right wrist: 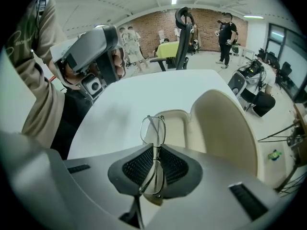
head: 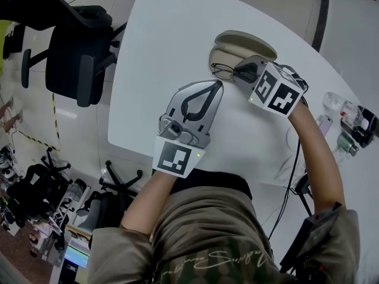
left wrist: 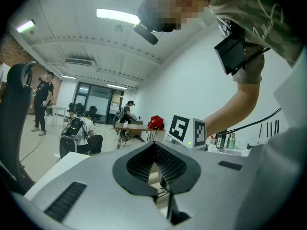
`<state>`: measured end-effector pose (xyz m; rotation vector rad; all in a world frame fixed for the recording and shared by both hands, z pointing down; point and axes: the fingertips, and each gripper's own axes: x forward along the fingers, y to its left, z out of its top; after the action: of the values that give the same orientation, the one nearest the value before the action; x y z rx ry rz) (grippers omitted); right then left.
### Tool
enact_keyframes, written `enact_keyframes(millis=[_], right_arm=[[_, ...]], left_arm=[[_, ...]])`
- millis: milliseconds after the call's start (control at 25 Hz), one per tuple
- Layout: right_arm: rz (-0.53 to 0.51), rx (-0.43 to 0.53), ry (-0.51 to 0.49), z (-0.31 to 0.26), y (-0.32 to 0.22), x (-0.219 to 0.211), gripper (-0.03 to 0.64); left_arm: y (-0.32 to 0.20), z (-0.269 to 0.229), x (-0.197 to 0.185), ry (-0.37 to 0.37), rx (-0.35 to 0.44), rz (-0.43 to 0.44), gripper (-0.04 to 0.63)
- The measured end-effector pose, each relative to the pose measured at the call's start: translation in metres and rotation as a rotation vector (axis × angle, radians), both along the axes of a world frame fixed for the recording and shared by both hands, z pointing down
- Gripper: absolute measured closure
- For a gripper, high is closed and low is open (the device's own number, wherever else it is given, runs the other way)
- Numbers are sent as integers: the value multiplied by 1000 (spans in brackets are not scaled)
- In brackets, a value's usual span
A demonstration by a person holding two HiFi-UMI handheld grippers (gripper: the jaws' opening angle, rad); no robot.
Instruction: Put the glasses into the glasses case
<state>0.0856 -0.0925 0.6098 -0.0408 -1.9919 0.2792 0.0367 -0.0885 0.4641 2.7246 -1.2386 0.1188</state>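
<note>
Glasses [right wrist: 153, 128]: thin wire frame with clear lenses, apparently folded. Held edge-on at centre of right gripper view, one lens showing past the jaws. In head view [head: 224, 71] seen just right of upper centre, at the rim of the case tray; whether touching it cannot be told.
Glasses case [head: 244, 42]: beige hard shell, opened, lid raised. Set on the white worktop [head: 177, 34], upper centre of head view. Tray seen empty in right gripper view [right wrist: 175, 128].
Right gripper [right wrist: 154, 169]: jaws pinched on the glasses near the middle of the frame. Pointed at the open case.
Left gripper [left wrist: 154, 150]: jaws pressed together, nothing gripped. Seen at centre of head view [head: 214, 87], tips just beside the glasses.
Handling: judged very light, and fragile. Wire is easily bent and lenses easily scratched. Smooth metal is likely to slip or swivel in a narrow pinch.
Where to hold: bridge or frame rim is judged best, gripped lightly. Lens faces and hinges are best avoided.
Risk: frame could be twisted, or caught on the tray rim, if lowered at a tilt.
</note>
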Motion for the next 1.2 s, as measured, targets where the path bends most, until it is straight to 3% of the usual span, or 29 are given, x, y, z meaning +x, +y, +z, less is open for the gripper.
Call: enact_keyframes(millis=[200,720,1200], right_arm=[[-29,19,20,1,-2,-2,586],[39,-167,-44,6,-2,-3,584],[59,-79,-50,2,-11,-2,597]], left_arm=[[0,-1,-2,-1,3,-1,591],[2,-1,-4,13,-1,-6,590],[2,1,-5,1,0,-4,591]])
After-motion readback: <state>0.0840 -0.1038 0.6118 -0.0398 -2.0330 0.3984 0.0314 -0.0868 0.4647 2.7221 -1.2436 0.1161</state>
